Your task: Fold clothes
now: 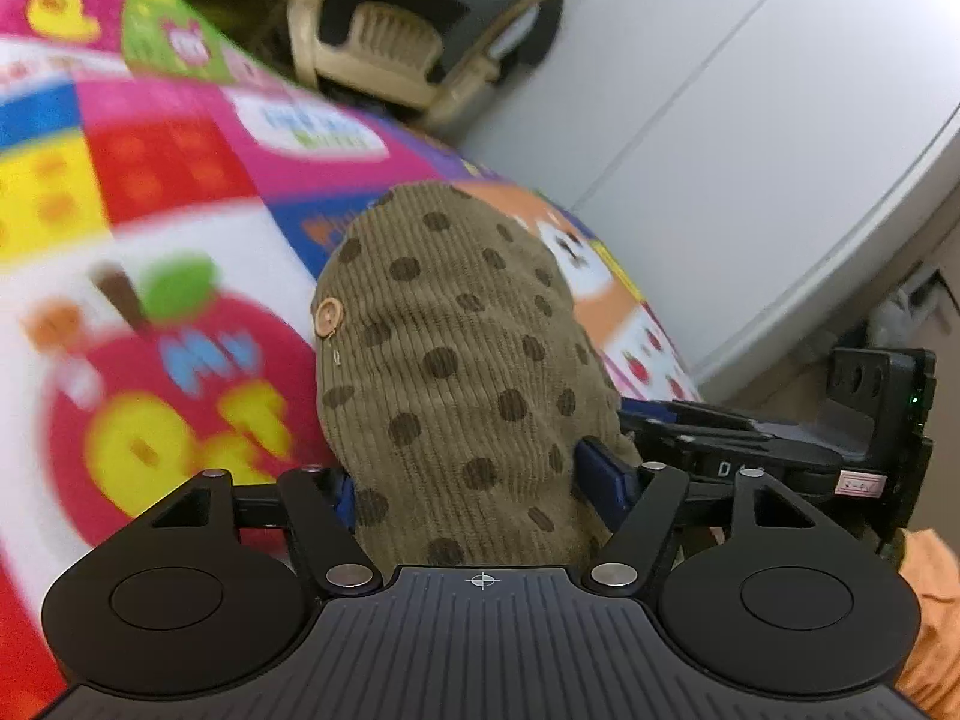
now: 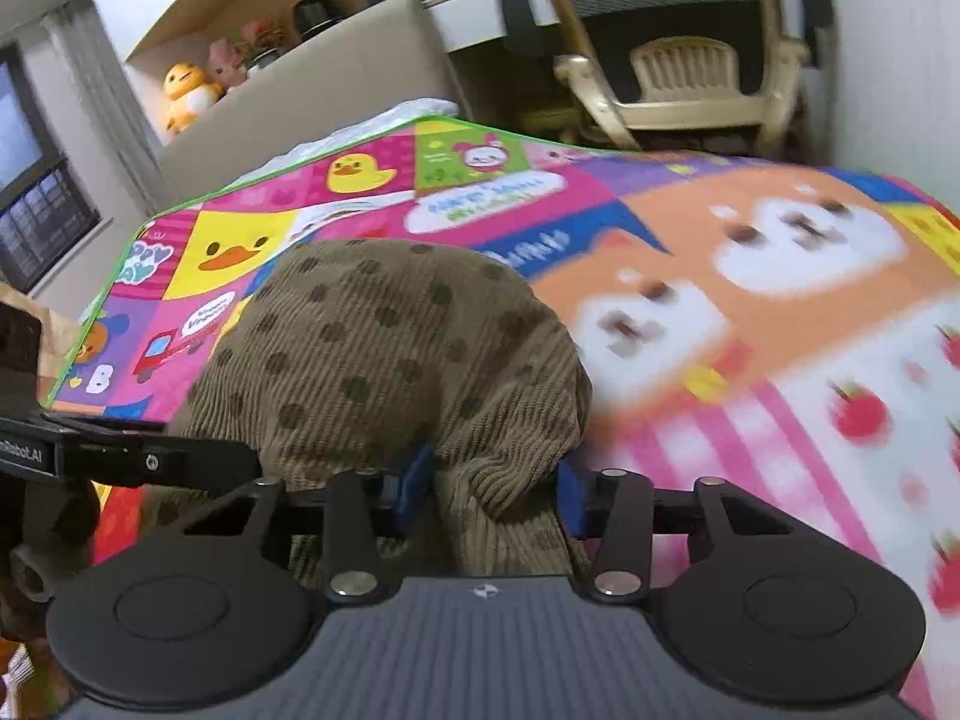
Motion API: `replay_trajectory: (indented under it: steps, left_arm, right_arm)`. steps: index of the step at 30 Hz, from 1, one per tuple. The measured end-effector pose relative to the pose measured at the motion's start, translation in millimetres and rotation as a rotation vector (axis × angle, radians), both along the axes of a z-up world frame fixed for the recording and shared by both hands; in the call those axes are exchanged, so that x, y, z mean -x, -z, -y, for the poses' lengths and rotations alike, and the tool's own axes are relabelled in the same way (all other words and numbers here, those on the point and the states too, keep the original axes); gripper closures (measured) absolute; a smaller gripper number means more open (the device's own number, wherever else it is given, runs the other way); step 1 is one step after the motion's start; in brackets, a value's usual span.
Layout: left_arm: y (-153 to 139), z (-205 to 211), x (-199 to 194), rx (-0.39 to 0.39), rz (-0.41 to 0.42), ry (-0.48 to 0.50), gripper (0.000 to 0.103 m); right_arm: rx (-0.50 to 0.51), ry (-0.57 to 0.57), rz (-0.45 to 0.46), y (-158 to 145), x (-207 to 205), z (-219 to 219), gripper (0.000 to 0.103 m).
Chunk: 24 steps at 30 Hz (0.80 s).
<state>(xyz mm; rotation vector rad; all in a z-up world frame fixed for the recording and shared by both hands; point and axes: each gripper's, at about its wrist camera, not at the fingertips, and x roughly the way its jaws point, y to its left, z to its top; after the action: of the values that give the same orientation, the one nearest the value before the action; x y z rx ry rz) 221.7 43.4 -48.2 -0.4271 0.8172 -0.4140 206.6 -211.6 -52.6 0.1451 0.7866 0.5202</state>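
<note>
An olive-brown corduroy garment [image 1: 456, 354] with dark dots and a wooden button hangs bunched over the colourful play mat [image 1: 150, 192]. My left gripper [image 1: 480, 486] is shut on its cloth, which fills the gap between the blue fingers [image 1: 600, 474]. In the right wrist view the same garment [image 2: 384, 354] drapes forward over my right gripper [image 2: 492, 486], which is shut on a fold of it between its blue pads [image 2: 570, 495]. The right gripper's body [image 1: 840, 444] shows at the right of the left wrist view; the left one [image 2: 90, 456] shows at the left of the right wrist view. The two grippers sit close side by side.
The cartoon-printed mat [image 2: 750, 300] covers the work surface. A beige plastic chair [image 2: 684, 84] and a dark office chair stand beyond its far edge. A white wall panel [image 1: 750, 120] lies to the right. Plush toys [image 2: 186, 90] sit on a ledge at the back left. Orange cloth [image 1: 930, 600] shows at lower right.
</note>
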Motion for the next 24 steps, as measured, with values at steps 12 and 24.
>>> replay_trajectory:
  steps: [12, 24]
  left_arm:
    - [2.9, -121.8, -22.6, -0.163, 0.117, -0.255, 0.018]
    - [9.9, -108.6, 10.4, -0.274, 0.184, -0.216, 0.009]
  right_arm:
    - [0.163, -0.091, 0.151, -7.7, -77.9, -152.4, 0.057]
    - [0.088, -0.186, 0.243, -63.2, -84.8, -201.2, 0.046]
